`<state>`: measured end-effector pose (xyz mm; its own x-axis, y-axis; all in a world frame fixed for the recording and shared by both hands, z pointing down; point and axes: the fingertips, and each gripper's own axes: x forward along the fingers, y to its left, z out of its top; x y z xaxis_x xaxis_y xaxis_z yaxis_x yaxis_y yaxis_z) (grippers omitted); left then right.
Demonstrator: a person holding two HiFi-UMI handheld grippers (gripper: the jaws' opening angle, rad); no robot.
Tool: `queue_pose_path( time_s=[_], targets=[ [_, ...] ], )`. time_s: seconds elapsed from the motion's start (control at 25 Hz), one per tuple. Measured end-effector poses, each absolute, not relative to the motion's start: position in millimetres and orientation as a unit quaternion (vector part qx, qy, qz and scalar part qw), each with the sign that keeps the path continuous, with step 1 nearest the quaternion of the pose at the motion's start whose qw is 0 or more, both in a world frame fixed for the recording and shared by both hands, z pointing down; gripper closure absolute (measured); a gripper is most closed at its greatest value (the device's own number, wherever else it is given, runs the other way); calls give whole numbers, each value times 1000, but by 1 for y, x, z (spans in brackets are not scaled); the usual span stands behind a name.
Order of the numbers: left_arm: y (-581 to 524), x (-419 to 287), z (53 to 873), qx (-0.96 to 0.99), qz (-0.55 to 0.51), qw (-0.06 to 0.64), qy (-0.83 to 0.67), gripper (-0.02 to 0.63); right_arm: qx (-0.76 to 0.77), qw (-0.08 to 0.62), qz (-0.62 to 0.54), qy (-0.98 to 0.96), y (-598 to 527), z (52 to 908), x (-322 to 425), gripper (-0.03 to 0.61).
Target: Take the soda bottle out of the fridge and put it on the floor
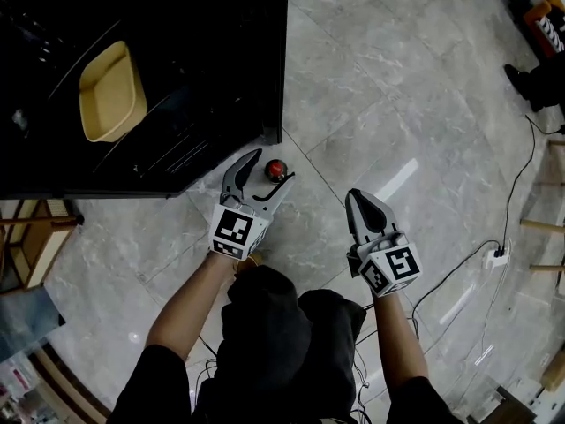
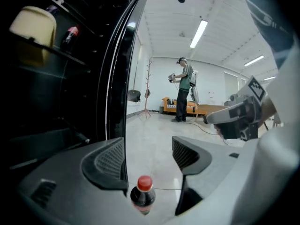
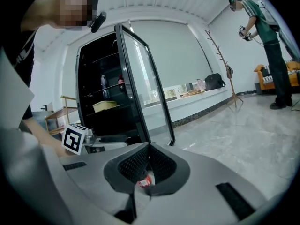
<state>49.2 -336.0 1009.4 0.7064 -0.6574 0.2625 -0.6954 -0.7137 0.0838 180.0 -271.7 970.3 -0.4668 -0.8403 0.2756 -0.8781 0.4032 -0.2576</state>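
Soda bottle (image 1: 276,169) stands on floor (image 1: 397,104) mid-frame; my L gripper (image 2: 147,156) gapes wide, empty (R gripper (image 1: 357,198) pinched closed). Risk: careless swing, jaw clips it, topples.

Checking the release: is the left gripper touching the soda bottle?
Apart. The left gripper view shows the soda bottle standing small on the floor beyond the open left gripper, with neither pad on it.

Bright, even light comes from ceiling strip lamps (image 2: 199,33). The pale floor (image 1: 388,78) carries white glare streaks on the right of the head view. The fridge (image 1: 177,25) interior is very dark and loses detail. Both gripper views bow strongly at the edges, with black corners.
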Motion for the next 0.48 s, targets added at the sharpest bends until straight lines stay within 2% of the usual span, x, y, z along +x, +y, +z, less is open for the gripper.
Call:
queue_pose_path(
  time_s=[0.48],
  targets=[
    [-309, 29, 695, 930, 120, 113, -328, 301, 525, 40, 225, -820, -263, 684, 142, 554]
  ],
)
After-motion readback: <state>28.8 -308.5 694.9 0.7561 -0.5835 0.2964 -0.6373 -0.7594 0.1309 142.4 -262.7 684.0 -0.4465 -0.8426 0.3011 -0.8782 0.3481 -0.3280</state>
